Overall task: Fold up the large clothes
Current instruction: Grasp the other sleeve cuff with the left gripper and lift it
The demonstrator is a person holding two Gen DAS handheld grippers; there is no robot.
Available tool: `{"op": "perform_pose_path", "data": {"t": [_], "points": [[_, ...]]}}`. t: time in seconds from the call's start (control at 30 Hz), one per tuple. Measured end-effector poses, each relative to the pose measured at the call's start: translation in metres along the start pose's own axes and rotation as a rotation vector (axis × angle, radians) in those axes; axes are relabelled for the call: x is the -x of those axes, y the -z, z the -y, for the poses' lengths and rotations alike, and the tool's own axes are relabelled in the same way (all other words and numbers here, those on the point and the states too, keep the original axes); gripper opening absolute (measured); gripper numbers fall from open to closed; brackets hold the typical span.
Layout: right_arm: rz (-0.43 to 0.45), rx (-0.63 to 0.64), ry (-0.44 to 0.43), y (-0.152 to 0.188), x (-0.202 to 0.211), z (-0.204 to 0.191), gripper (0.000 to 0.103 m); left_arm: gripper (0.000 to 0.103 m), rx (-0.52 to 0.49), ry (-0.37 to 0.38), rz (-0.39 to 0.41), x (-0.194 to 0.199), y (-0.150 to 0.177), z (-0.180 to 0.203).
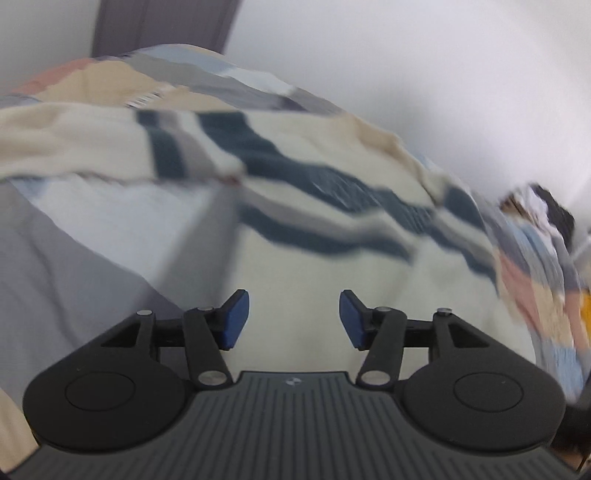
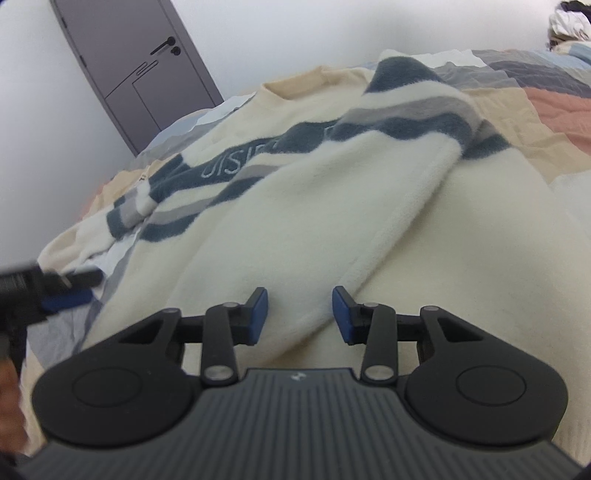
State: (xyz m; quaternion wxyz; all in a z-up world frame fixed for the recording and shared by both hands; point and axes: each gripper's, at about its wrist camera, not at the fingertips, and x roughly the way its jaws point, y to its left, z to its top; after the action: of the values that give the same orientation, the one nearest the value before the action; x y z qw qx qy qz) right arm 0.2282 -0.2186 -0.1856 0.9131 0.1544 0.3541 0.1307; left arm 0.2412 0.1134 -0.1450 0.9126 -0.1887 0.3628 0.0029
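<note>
Patchwork pastel bedcover (image 2: 554, 99) beneath; grey panelled door (image 2: 136, 70) far left; cream fluffy sweater with navy and grey stripes (image 2: 295, 221) spread across it, sleeve folded over; left gripper (image 1: 294, 319) and right gripper (image 2: 300, 315) spread, pinching nothing.

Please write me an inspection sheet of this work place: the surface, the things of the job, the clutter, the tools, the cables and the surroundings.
Surface: bed with a patchwork cover in grey, pink, beige and blue.
Job's things: cream sweater with dark blue and grey stripes, lying flat; one sleeve is folded across its front.
Clutter: pile of clothes at the far corner of the bed.
Tools: left tool open above the sweater, holding nothing; right tool open, with the sleeve's end between its pads but not squeezed.
Cables: nothing seen.
Surroundings: white wall and a closed grey door behind the bed.
</note>
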Motion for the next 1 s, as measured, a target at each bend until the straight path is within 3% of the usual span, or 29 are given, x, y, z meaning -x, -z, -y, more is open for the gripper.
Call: {"op": "perform_pose_path", "data": {"t": [0.13,0.27,0.4,0.53,0.6,0.73,0.9,1.0], "points": [[-0.006,-0.051,-0.032,-0.001,-0.003,0.008,0.043,0.063,0.01,-0.152,0.027,0.007,-0.047,-0.062],[-0.004,-0.095,-0.047,-0.004,-0.006,0.012,0.043,0.065,0.147,-0.324,0.041,0.013,-0.082,-0.148],[0.0,-0.071,-0.04,-0.007,-0.008,0.008,0.044,0.066,0.419,-0.308,0.033,0.011,-0.093,-0.236],[0.019,-0.018,-0.027,-0.01,-0.012,-0.001,0.044,0.066,0.628,-0.276,0.07,-0.005,-0.089,-0.293],[0.026,-0.006,-0.025,-0.011,-0.014,-0.002,0.044,0.067,0.652,-0.25,0.078,-0.017,-0.092,-0.309],[0.03,-0.005,-0.032,-0.012,-0.019,0.0,0.044,0.067,0.685,-0.275,0.178,-0.026,-0.106,-0.327],[0.028,-0.017,-0.051,-0.025,-0.031,0.003,0.044,0.067,0.756,-0.349,0.296,-0.031,-0.115,-0.346],[0.036,-0.027,-0.05,-0.027,-0.036,0.003,0.044,0.063,0.729,-0.391,0.307,-0.037,-0.121,-0.349]]}}
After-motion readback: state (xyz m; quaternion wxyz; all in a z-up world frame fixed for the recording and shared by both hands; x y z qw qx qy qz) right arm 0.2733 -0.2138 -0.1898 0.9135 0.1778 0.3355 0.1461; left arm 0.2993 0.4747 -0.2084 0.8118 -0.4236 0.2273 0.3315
